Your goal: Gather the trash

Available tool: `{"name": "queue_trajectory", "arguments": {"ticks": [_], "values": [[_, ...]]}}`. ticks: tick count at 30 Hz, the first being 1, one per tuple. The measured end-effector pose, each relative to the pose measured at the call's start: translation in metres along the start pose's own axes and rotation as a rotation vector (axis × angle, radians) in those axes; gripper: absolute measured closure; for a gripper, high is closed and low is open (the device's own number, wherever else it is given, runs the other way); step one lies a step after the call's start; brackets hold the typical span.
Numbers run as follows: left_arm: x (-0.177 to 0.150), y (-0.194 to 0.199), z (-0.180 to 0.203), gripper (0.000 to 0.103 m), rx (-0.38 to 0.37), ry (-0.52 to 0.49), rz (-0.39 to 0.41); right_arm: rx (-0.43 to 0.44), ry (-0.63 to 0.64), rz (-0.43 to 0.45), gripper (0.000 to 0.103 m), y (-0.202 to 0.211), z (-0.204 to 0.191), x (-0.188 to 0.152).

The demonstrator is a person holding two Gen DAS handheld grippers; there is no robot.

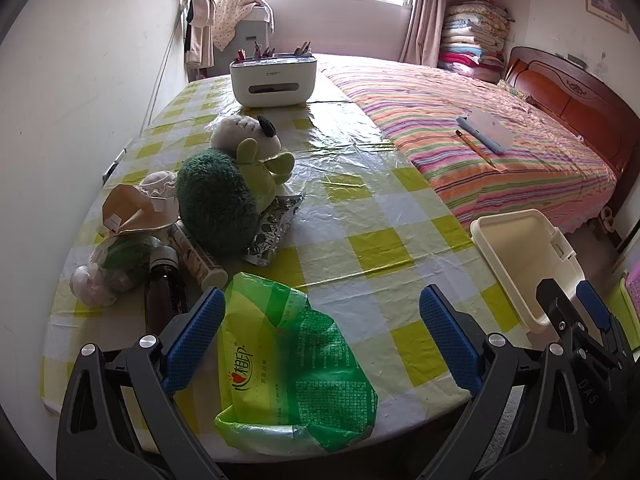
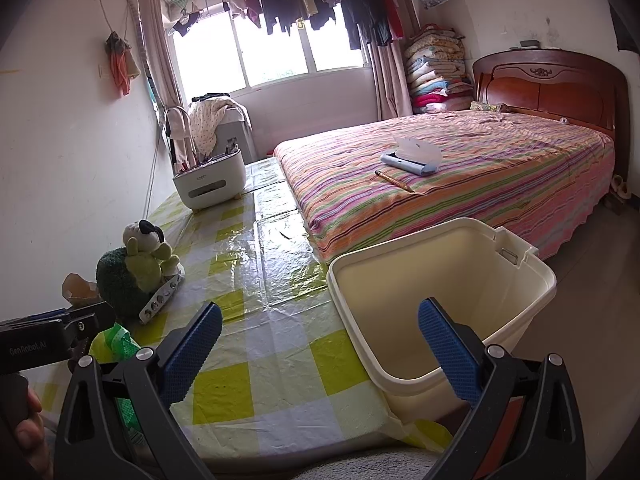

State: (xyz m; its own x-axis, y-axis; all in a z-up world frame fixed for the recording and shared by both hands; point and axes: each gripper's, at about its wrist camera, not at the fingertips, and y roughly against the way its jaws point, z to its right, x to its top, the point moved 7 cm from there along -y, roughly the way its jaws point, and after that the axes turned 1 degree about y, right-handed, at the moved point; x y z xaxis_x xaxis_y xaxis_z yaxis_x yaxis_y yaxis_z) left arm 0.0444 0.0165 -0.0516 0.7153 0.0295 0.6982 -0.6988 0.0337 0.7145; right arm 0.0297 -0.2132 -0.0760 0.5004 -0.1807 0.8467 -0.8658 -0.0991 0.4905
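Green wrapper point(image 1: 292, 364): empty tissue pack, crumpled, lying at the table's near edge between the left gripper's point(image 1: 322, 334) wide-spread fingers, so likely the first pickup.
Checked tablecloth point(image 1: 360, 216): plush toys point(image 1: 236, 184) and a foil packet point(image 1: 272, 228) cluster leftward.
Cream bin point(image 2: 436, 300): empty, beside the table's right edge to receive trash.
Right gripper point(image 2: 320, 350): fingers wide apart, holding nothing, poised at the bin rim.

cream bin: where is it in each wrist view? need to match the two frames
Left wrist: cream bin at the right edge, past the table's right side, with the right claw in front of its near corner.
Right wrist: cream bin right of centre, large, open top facing the camera.
Shared landmark: the green plush toy on the checked tablecloth, left of the bin in both.
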Motion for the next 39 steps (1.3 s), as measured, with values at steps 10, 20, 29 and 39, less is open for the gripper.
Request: {"name": "queue_trajectory", "arguments": {"ticks": [10, 20, 29, 39], "values": [[-0.003, 0.001, 0.002, 0.007, 0.003, -0.012, 0.001, -0.008, 0.008, -0.001, 0.007, 0.0, 0.0, 0.0], [-0.005, -0.002, 0.001, 0.007, -0.001, -0.006, -0.013, -0.009, 0.007, -0.001, 0.007, 0.0, 0.0, 0.0], [-0.006, -0.004, 0.001, 0.007, 0.0, -0.008, -0.014, -0.008, 0.009, -0.002, 0.007, 0.0, -0.001, 0.0], [-0.011, -0.001, -0.01, 0.007, 0.01, 0.001, -0.022, -0.009, 0.012, -0.003, 0.007, 0.0, -0.001, 0.0]]}}
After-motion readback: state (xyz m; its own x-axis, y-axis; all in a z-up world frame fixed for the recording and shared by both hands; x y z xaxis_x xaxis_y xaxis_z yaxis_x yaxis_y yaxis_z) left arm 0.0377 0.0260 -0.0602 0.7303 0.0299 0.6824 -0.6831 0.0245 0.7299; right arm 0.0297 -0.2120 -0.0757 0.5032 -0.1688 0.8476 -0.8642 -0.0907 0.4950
